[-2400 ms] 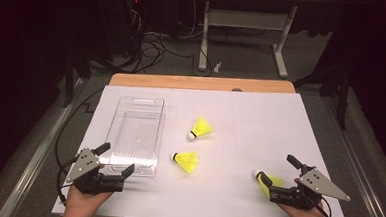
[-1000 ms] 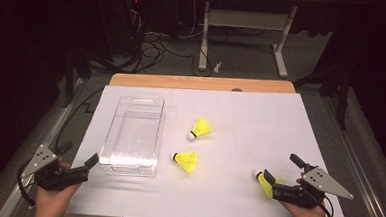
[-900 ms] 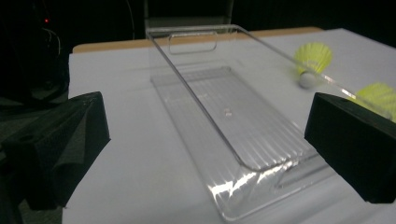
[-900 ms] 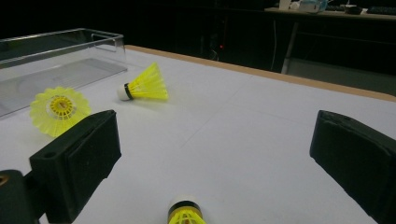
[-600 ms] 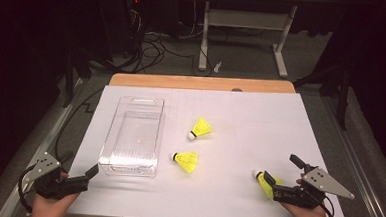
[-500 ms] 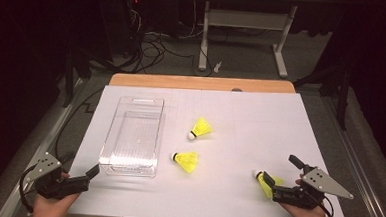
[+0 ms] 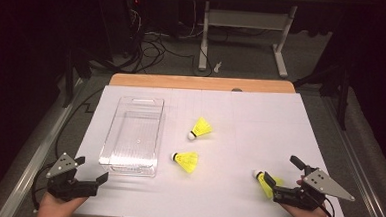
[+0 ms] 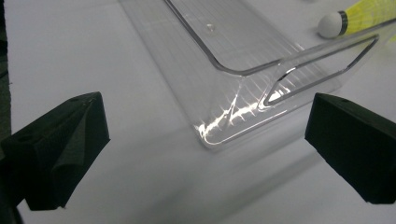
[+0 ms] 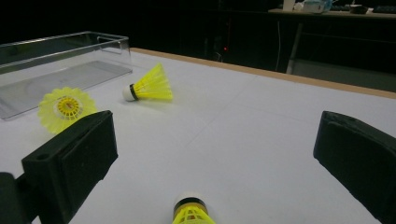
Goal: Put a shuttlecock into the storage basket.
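A clear plastic bin [image 7: 132, 135] lies left of centre on the white table. Three yellow shuttlecocks lie on their sides: one [image 7: 201, 129] right of the bin, one [image 7: 187, 161] nearer me, one [image 7: 264, 182] at the front right. My left gripper [image 7: 90, 169] is open at the front left, just short of the bin's near left corner [image 8: 233, 112], with nothing between its jaws. My right gripper [image 7: 281, 174] is open at the front right. The nearest shuttlecock [image 9: 190, 212] lies between its jaws, cork end pointing away, apart from both pads.
The white sheet [image 7: 260, 122] covers the table up to a wooden strip [image 7: 202, 83] along the far edge. Beyond it are a dark floor, cables and a desk frame [image 7: 245, 26]. The other two shuttlecocks [image 9: 149, 86] [image 9: 65, 108] lie ahead of the right gripper.
My left gripper pulled back from the bin's near end to the left table edge, then came a little way back toward the bin. The right gripper has barely moved.
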A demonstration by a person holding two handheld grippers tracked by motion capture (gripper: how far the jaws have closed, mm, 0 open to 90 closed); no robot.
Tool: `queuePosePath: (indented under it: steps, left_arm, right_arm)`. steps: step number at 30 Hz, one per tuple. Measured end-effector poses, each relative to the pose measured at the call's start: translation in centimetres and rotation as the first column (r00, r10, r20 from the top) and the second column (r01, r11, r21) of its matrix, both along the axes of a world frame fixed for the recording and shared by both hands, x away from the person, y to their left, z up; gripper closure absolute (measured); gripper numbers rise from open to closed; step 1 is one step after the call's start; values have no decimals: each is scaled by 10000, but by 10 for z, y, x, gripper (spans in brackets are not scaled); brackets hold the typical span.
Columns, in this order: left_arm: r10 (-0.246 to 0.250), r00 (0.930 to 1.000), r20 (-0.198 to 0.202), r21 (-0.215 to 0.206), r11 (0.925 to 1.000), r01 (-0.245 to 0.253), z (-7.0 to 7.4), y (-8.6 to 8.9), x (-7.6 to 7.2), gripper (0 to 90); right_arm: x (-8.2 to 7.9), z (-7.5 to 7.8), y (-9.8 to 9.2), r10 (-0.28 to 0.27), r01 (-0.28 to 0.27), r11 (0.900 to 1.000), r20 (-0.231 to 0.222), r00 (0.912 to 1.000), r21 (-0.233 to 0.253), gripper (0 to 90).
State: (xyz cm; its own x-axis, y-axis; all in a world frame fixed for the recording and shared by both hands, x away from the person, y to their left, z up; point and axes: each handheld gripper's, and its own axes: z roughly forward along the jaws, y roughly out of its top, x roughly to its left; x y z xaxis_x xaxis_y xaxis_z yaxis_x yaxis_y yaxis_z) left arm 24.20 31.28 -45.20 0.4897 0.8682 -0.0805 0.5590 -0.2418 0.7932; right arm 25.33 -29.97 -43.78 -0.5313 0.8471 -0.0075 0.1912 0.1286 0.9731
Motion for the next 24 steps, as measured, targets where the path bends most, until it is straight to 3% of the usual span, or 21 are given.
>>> queuePosePath:
  steps: [5, 11, 16, 24]
  left_arm:
    - [86, 9997, -222, 90, 9999, -84, 0, -1, 1, 11]
    - [175, 9948, -1007, -110, 9998, -187, 0, 0, 4, 10]
    - [156, 9885, -1502, 296, 9995, -113, -3, -4, 6, 9]
    - [267, 9820, -1872, 450, 9988, -186, -6, -5, 9, 9]
  right_arm:
    - [-1, 0, 2, 109, -109, 9999, -3, 9999, -83, 3]
    - [0, -2, 2, 82, -82, 10000, -4, 10000, -38, 3]
    - [1, -4, -1, 44, -44, 10000, -105, 9999, -3, 3]
    - [1, -4, 0, 31, -31, 10000, -249, 9997, 17, 3]
